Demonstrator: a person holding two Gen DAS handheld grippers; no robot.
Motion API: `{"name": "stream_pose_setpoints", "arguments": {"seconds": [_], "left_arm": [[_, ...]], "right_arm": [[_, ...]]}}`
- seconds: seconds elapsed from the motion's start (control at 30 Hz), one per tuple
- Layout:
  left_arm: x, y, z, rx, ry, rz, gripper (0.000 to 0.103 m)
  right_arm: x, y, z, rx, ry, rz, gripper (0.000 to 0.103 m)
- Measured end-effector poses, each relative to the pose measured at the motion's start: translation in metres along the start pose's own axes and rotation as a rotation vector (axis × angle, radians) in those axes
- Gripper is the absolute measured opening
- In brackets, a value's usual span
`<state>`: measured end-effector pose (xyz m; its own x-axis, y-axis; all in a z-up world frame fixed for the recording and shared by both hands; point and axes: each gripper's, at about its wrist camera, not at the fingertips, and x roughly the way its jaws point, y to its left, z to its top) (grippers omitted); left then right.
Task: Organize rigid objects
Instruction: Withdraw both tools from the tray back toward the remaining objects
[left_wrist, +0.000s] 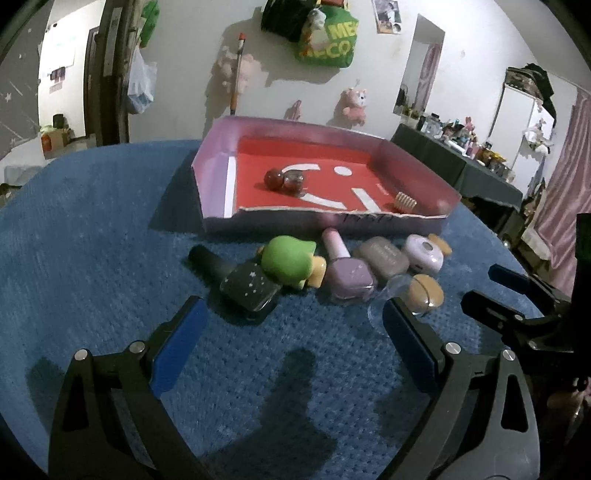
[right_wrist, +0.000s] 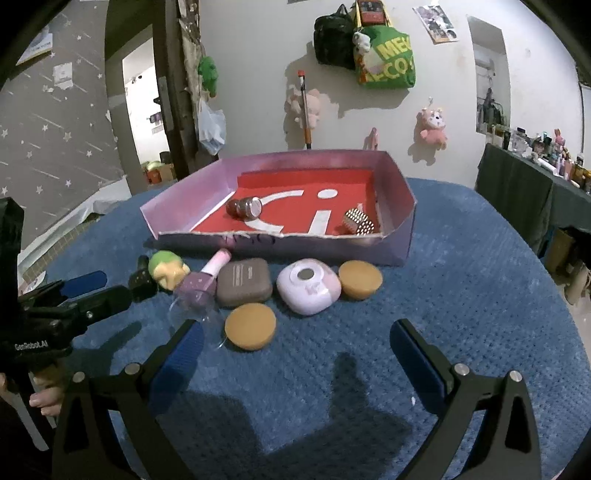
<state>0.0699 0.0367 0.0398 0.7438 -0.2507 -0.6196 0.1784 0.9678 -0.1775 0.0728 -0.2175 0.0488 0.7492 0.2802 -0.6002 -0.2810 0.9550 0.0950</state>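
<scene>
A row of small items lies on the blue cloth in front of a lilac box (left_wrist: 216, 177) (right_wrist: 400, 206) with a red floor. From left, they are a black polish bottle (left_wrist: 236, 282) (right_wrist: 142, 280), a green-topped figure (left_wrist: 288, 262) (right_wrist: 168, 267), a lilac polish bottle (left_wrist: 347, 271) (right_wrist: 201, 282), a taupe case (left_wrist: 382, 256) (right_wrist: 242, 282), a pale lilac case (left_wrist: 424, 253) (right_wrist: 308, 290) and two tan puffs (right_wrist: 251, 326) (right_wrist: 360, 278). My left gripper (left_wrist: 293, 310) (right_wrist: 99, 290) is open short of the black bottle. My right gripper (right_wrist: 295, 332) (left_wrist: 496, 291) is open near the front puff. Neither holds anything.
Inside the box lie a dark red round bottle (left_wrist: 284, 179) (right_wrist: 245, 207) and a small ribbed comb-like piece (left_wrist: 404, 202) (right_wrist: 358, 221). Bare blue cloth (right_wrist: 461, 295) spreads to the right of the row. A dark side table (right_wrist: 517, 184) crowded with bottles stands far right.
</scene>
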Motion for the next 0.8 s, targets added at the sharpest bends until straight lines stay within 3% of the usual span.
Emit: {"name": "stream_pose_setpoints", "arguments": {"seconds": [0.2, 0.5, 0.8], "left_arm": [[0.005, 0.003, 0.001, -0.003, 0.026, 0.022, 0.097], [0.024, 0.02, 0.017, -0.014, 0.11, 0.118, 0.097], [0.042, 0.03, 0.033, -0.022, 0.171, 0.122, 0.098]], "right_arm": [[0.009, 0.001, -0.004, -0.002, 0.023, -0.001, 0.103], [0.016, -0.003, -0.003, 0.008, 0.049, -0.005, 0.103], [0.024, -0.004, 0.0, 0.003, 0.081, -0.005, 0.103]]}}
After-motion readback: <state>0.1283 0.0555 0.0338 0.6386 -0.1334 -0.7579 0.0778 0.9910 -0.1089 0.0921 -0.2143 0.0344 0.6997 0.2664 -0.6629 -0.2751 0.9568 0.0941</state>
